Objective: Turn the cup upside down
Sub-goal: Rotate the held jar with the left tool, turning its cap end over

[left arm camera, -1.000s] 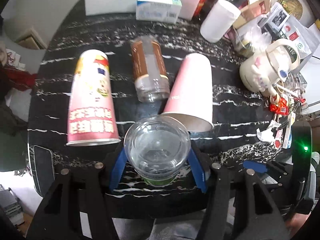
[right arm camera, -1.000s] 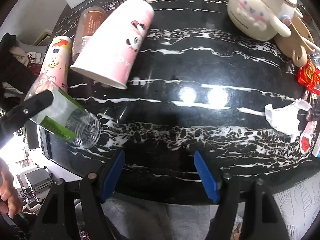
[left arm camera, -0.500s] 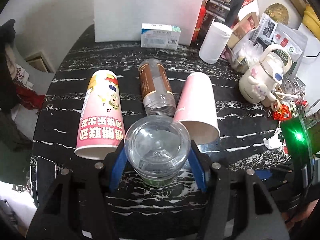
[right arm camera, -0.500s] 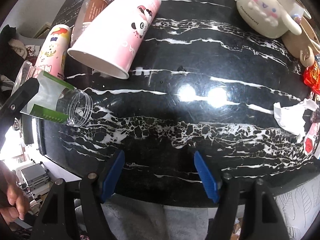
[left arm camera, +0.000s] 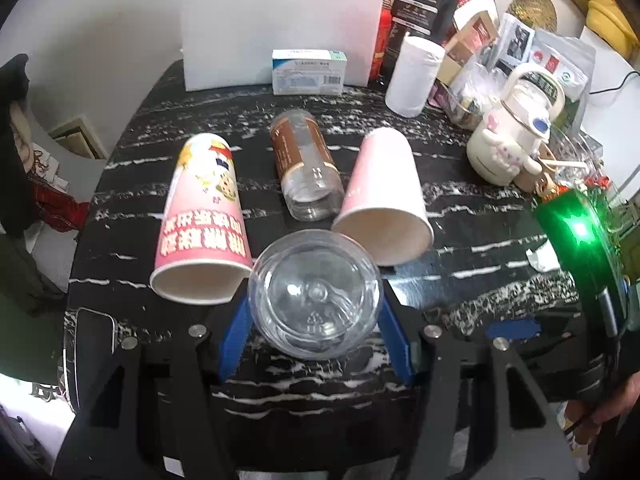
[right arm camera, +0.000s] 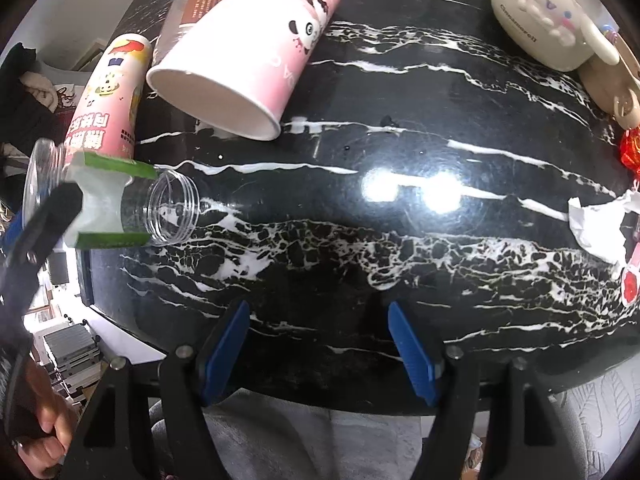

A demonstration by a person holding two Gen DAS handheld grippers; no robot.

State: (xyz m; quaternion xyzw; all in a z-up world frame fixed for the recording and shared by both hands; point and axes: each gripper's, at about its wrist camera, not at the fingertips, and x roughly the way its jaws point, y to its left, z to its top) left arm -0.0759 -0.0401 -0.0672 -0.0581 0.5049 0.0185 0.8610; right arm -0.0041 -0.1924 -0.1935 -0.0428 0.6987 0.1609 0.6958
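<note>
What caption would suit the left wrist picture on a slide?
Left tool grips a clear plastic cup above a black marble table, three cups lying beyond.

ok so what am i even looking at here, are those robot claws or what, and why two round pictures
No robot: a person holds a two-finger gripper in each hand, and each gripper carries a fisheye camera looking along its blue-padded fingers, hence two round pictures.

The left wrist picture shows the left gripper shut on a clear plastic jar with a green label, its base facing the camera. The right wrist picture shows the same jar from the side, lying roughly level above the black marble table, mouth open. The right gripper is open and holds nothing.

On the table, lying on their sides: a pink paper cup with a panda, a pink paper cup with Chinese text and a brown-labelled clear jar. At the right stands a cream cartoon-dog kettle.
</note>
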